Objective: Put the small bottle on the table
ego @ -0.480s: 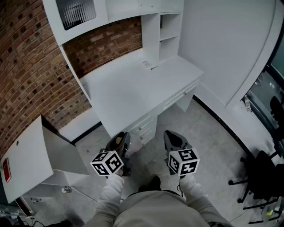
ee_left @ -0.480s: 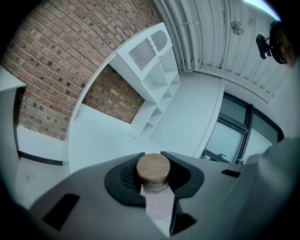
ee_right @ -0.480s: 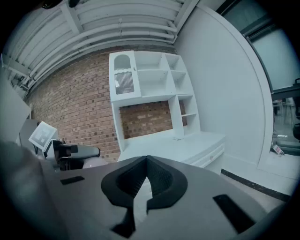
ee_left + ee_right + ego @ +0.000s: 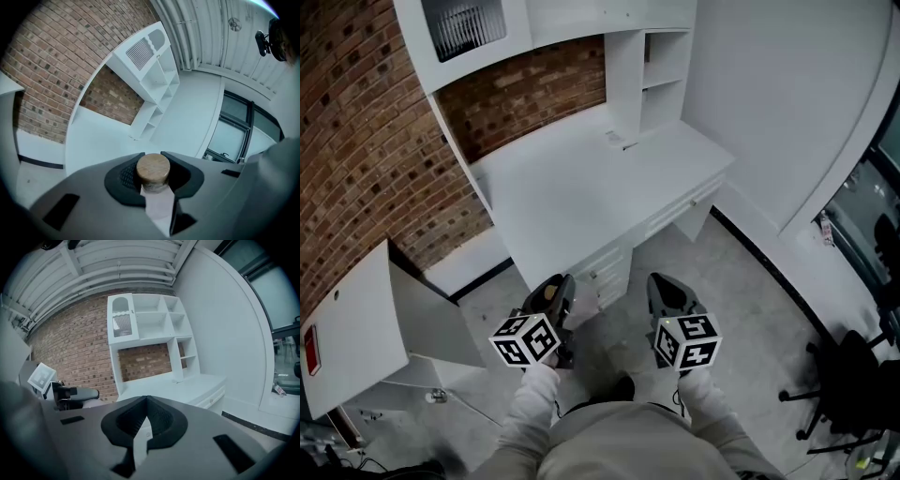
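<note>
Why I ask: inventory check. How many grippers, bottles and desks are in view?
Grippers: 2 (left gripper, right gripper)
Bottle: 1, held in the left gripper's fingers
Desk: 1
Total: 4

A red brick wall stands behind the white counter. At the counter's back right corner rises an open white shelf, and a small flat thing lies just beside its foot. A white cabinet stands at the left. Black office chairs stand on the grey floor at the right.
</note>
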{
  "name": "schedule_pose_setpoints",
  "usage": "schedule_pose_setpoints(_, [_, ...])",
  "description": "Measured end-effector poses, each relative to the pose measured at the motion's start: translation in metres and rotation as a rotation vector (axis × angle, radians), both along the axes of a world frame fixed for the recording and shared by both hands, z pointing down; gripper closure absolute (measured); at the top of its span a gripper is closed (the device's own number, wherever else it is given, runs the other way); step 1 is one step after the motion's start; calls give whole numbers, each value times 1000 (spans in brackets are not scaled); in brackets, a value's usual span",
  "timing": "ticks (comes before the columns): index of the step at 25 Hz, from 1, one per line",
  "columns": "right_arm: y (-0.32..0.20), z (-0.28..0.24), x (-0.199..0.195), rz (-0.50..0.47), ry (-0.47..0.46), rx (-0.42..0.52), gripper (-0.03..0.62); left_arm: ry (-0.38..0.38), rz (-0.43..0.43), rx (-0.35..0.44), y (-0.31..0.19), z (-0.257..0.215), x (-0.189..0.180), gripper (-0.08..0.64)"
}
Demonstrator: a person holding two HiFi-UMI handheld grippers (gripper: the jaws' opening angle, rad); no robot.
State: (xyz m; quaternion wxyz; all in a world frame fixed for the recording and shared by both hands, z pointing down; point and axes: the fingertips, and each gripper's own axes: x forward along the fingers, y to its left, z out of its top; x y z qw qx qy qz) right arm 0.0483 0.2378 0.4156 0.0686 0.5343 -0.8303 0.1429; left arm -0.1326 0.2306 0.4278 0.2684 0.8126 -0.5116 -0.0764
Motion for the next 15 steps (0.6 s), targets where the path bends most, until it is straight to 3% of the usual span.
schedule_pose_setpoints(15, [-15, 0, 25, -22, 2, 1, 565, -77, -28, 7, -18, -8, 11, 446])
